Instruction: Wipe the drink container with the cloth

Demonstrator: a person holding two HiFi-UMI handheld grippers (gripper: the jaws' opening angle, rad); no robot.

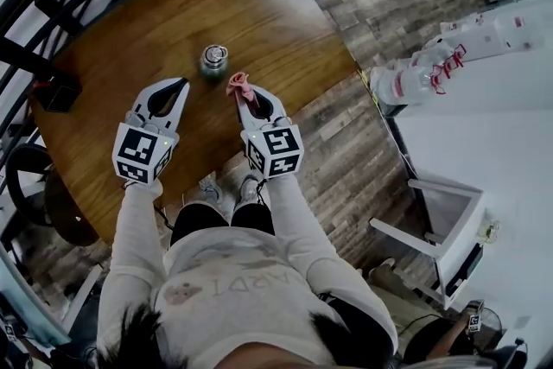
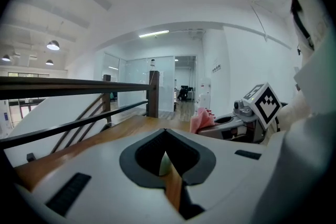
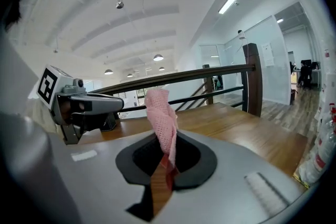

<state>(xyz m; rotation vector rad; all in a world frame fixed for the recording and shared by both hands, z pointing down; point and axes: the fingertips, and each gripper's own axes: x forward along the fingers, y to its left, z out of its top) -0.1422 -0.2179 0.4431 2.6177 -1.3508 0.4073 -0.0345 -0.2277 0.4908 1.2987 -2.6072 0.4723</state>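
One drink container (image 1: 213, 59), one cloth (image 1: 239, 85), two grippers (image 1: 179, 85) (image 1: 245, 98), one table (image 1: 259, 4)

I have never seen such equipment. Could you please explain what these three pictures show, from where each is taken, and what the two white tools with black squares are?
There is no robot: a person holds a two-jaw gripper in each hand, and the marker cubes are part of them. The head view looks down from the person's head; the other two views come from a camera on each gripper. On the round wooden table stands a small drink container, just ahead of the grippers. The right gripper is shut on a pink cloth that sticks up from its jaws. The left gripper is shut and holds nothing.
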